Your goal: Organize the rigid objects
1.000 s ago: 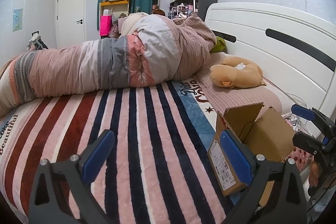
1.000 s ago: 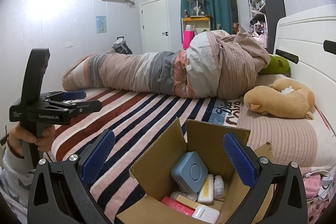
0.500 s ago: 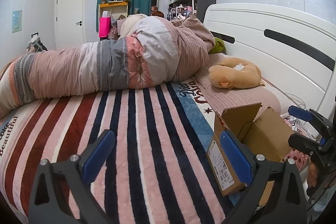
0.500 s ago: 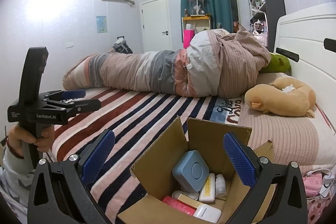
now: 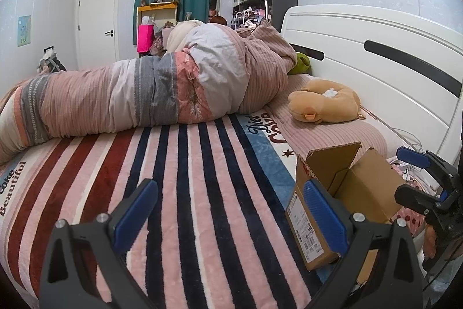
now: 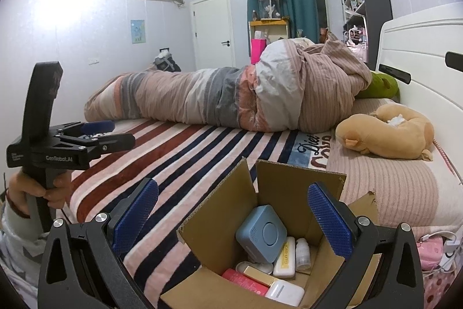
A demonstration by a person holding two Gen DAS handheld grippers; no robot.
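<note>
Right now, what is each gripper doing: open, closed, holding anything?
Left gripper: open, fingers spread over the striped blanket, holding nothing.
Right gripper: open above the cardboard box, holding nothing.

A bed is carrying everything under a striped blanket (image 5: pixel 185 181). A rolled duvet (image 5: pixel 150 94) is lying across at twelve o'clock, a tan plush toy (image 5: pixel 327 103) is resting at two o'clock, and an open cardboard box (image 6: pixel 275 225) is sitting at four o'clock.

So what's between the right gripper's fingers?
In the right wrist view, the right gripper is open above the box; its blue device sits between them.
</note>
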